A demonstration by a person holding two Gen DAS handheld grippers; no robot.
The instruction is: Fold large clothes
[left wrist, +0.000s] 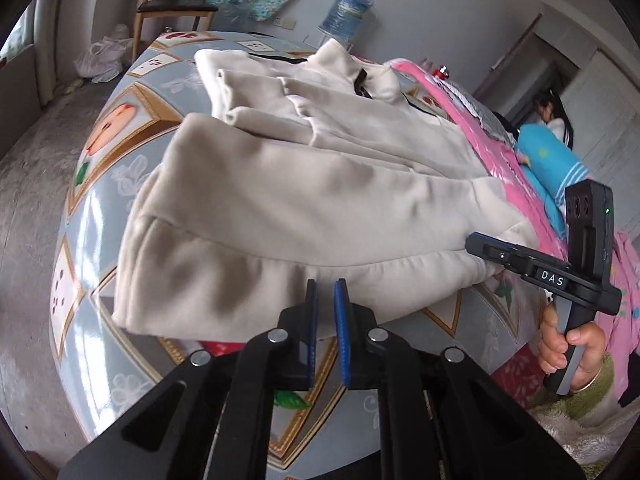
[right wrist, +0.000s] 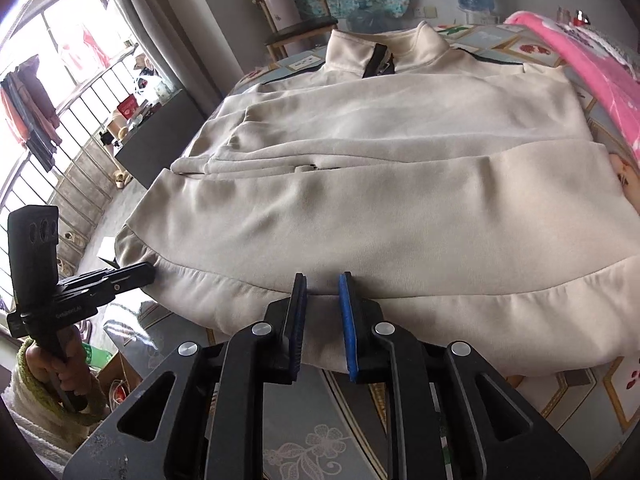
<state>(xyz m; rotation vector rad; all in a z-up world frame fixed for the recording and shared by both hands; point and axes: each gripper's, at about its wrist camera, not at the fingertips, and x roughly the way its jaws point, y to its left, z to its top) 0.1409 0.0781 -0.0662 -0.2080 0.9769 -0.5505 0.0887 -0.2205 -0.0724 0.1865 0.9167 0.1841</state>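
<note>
Now the cream jacket (right wrist: pixel 380 208) lies just beyond both nearly closed tongs (right wrist: pixel 322 280).

The black two-finger left gripper (left wrist: pixel 326 292) tilts downward, its jaws nearly closed with a narrow gap. The black right gripper (right wrist: pixel 322 284) tilts likewise, jaws slightly wider. Each hand (left wrist: pixel 568 350) grips a handle.

pink blanket (right wrist: pixel 592 76) crowding jacket (right wrist: pixel 400 200), near edge open

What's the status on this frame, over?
Left gripper shut at the hem corner, grip unclear. Right gripper narrowly open over the hem. Cream jacket flat on table, sleeve folded across. Nothing in the way.
</note>
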